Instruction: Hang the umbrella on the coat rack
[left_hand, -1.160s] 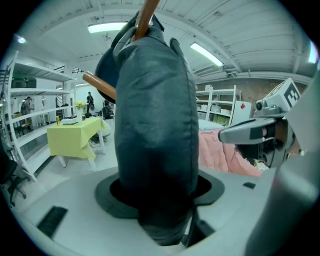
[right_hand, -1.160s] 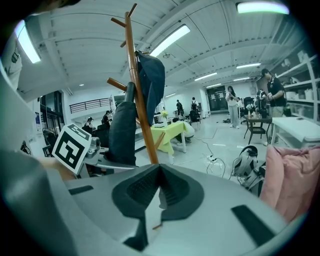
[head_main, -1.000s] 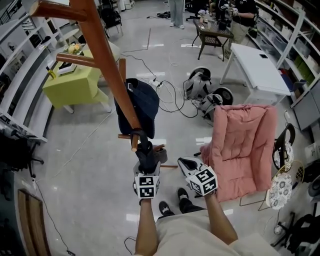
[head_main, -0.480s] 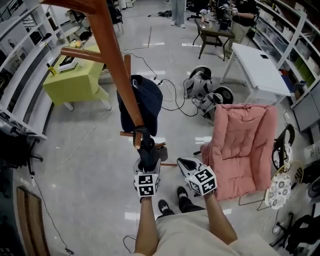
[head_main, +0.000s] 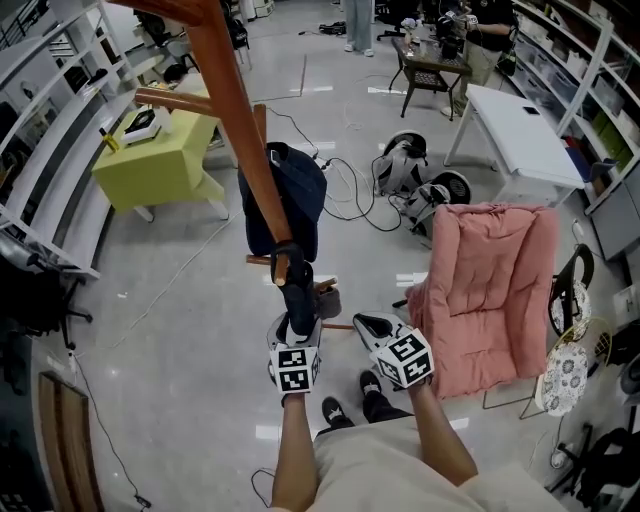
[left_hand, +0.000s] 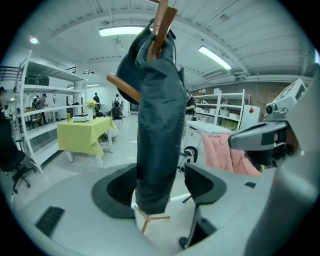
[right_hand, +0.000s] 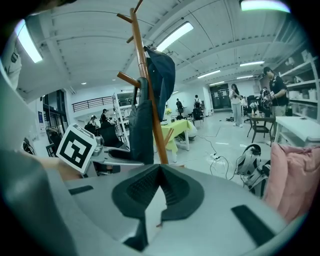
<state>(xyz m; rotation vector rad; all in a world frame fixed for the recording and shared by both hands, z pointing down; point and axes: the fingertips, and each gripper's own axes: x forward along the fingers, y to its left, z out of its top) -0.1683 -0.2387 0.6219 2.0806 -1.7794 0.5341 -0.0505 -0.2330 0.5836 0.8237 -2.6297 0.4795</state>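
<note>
The folded dark navy umbrella (left_hand: 157, 125) hangs straight down from a short slanted wooden peg (left_hand: 161, 22) of the tall brown wooden coat rack (head_main: 240, 120), its top looped over that peg and its body close beside the rack's pole. Its lower end sits between the jaws of the left gripper (left_hand: 161, 189), which stand wide apart and have just been opening; the dark pads (left_hand: 116, 192) lie on either side of the fabric without pressing it, so the umbrella's weight is on the peg. In the head view the left gripper is directly below the hanging umbrella, with its marker cube (head_main: 293, 368) facing up. The right gripper (right_hand: 159, 172) is just beside the left one, on its right, apart from the rack; its jaws are together at the tips with nothing between them. Higher on the same rack, on the far side of the pole, hangs a dark blue garment (head_main: 297, 195). On the pale glossy floor (head_main: 180, 330) to the right stands a chair with a pink padded cushion (head_main: 490, 290), well apart from the rack. A table under a yellow-green cloth (head_main: 155, 160) stands beyond the rack to the left, and a white table (head_main: 515, 130) stands farther back on the right.
</note>
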